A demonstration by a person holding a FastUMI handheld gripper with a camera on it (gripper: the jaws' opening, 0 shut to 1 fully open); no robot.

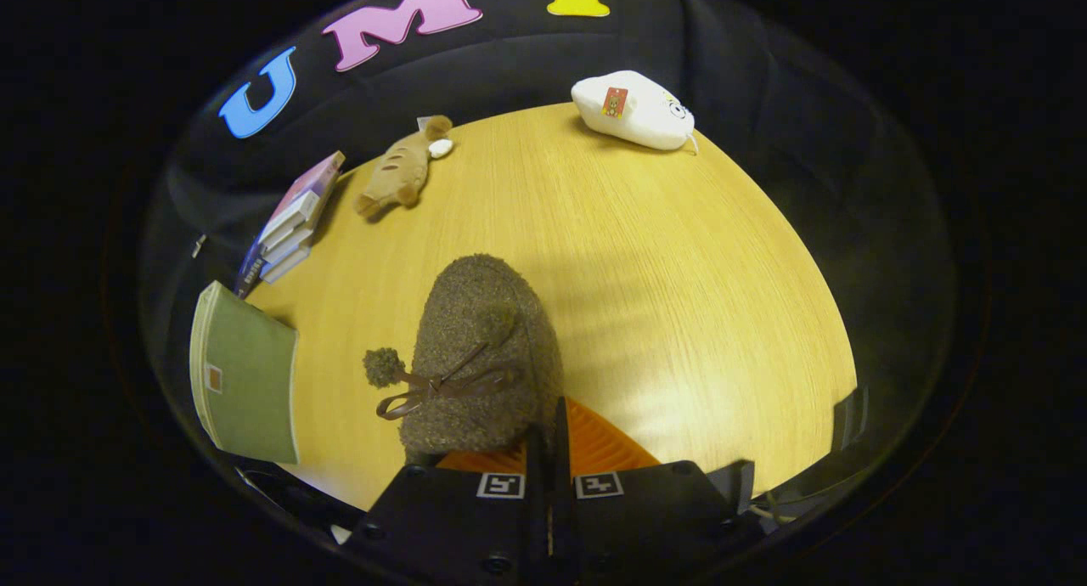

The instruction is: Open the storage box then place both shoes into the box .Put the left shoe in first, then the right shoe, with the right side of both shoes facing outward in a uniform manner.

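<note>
A brown fuzzy shoe [480,357] with a brown bow and two pompoms points its toe away from me, over the wooden table [679,272]. My gripper [548,450] is shut, its fingers nearly touching and pinching the rear rim of the shoe. I cannot tell whether the shoe rests on the table or hangs just above it. The green storage box [246,374] with a pale rim stands to the left of the shoe, at the table's near left edge; whether it is open cannot be told.
A stack of books [293,216] lies beyond the box at the left edge. A tan plush toy [399,171] sits at the far left and a white plush toy [633,110] at the far edge. Bare wood stretches to the right of the shoe.
</note>
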